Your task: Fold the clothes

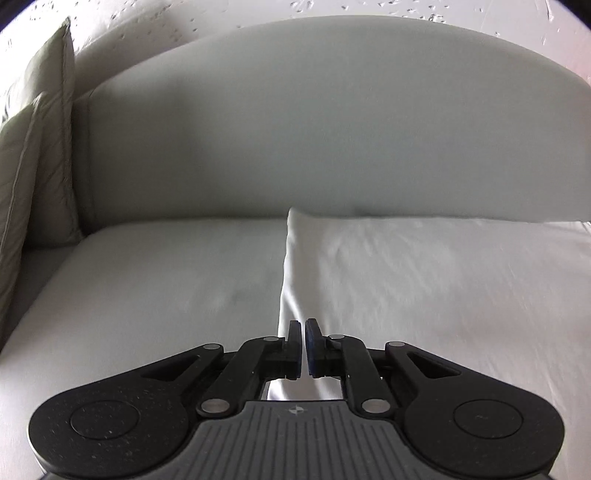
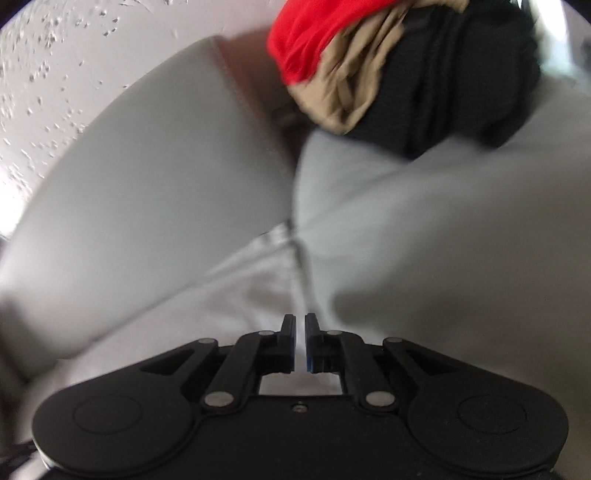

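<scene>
Left wrist view is showing mostly the grey sofa (image 1: 177, 288), with its wide back cushion (image 1: 295, 122) standing across the frame and the textured wall (image 1: 166, 22) above it. On the left side two pale green pillows (image 1: 40, 140) are leaning against the sofa arm. A white garment (image 1: 424, 280) is lying spread on the seat, covering the right half of it, and its left edge is running from the back cushion down toward me. My left gripper (image 1: 302, 345) is sitting at this edge, and its fingers (image 1: 293, 343) are standing almost together, with only a thin slit between the pads. White cloth is lying under them, but I cannot tell whether I am pinching any of it.

In the right wrist view, which is quite blurred, the sofa is filling the frame again: a big grey cushion on the left and another one on the right, meeting in a seam in the middle. At the top, a heap of other clothes is resting on the sofa: a black piece (image 2: 461, 88), a tan piece (image 2: 351, 81) and a red piece (image 2: 303, 40), all touching each other. The white garment (image 2: 258, 288) is reaching up to the seam in front of my right gripper (image 2: 300, 343). Its fingers (image 2: 290, 345) are nearly closed too, a narrow gap is showing between them, and I cannot tell if cloth is held there.
</scene>
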Tool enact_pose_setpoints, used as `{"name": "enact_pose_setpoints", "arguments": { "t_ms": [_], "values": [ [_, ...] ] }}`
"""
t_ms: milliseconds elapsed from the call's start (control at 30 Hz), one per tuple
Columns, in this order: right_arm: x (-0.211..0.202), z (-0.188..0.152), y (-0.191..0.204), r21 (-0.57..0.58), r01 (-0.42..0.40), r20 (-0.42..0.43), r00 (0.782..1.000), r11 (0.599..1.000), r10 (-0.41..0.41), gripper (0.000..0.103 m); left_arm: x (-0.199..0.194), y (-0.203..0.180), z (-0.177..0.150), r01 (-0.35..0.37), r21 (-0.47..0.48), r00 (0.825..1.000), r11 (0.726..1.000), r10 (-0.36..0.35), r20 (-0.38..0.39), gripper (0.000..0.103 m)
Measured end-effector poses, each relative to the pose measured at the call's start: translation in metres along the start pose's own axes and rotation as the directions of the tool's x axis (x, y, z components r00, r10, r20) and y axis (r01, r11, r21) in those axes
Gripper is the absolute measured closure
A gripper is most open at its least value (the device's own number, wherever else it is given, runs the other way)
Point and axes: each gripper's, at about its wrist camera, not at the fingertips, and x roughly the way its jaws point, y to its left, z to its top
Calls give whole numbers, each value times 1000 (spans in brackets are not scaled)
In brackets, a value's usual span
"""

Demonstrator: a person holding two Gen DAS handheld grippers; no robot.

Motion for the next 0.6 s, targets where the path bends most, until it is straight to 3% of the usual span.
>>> {"name": "enact_pose_setpoints", "arguments": {
  "t_ms": [100, 133, 167, 267, 333, 433, 500, 533, 600],
  "values": [
    [27, 1, 0, 49, -28, -58, 998, 998, 31, 96, 2, -1, 6, 1, -15, 1000, 1000, -1, 9, 92],
    [29, 2, -3, 53, -4, -52, 999, 999, 7, 97, 2, -2, 8, 1, -20, 1000, 1000, -1, 12, 91],
    [31, 3, -5, 57, 20, -44, 999, 998, -18, 103, 3, -2, 10, 1, -25, 1000, 1000, -1, 15, 91],
    [37, 6, -12, 70, 94, -23, 995, 993, -93, 103, 4, -3, 15, 2, -39, 1000, 999, -1, 22, 87],
    [27, 4, 0, 10, 124, -8, 992, 992, -124, 103, -6, -4, 18, -7, -18, 1000, 1000, 7, 27, 90],
    [7, 9, 14, -42, 83, 36, 996, 996, -82, 90, -23, -1, 22, 33, 4, 996, 999, -33, 78, 89],
    [1, 20, 17, -29, 45, 53, 998, 999, -43, 68, -31, 7, 31, 103, -16, 989, 995, -101, 104, 81],
    [-2, 26, 18, -23, 25, 62, 998, 999, -24, 65, -31, 9, 35, 119, -28, 987, 992, -115, 110, 70],
    [5, 37, 21, -28, 4, 53, 999, 1000, -2, 63, -28, 14, 41, 146, -56, 983, 988, -139, 119, 66]
  ]
}}
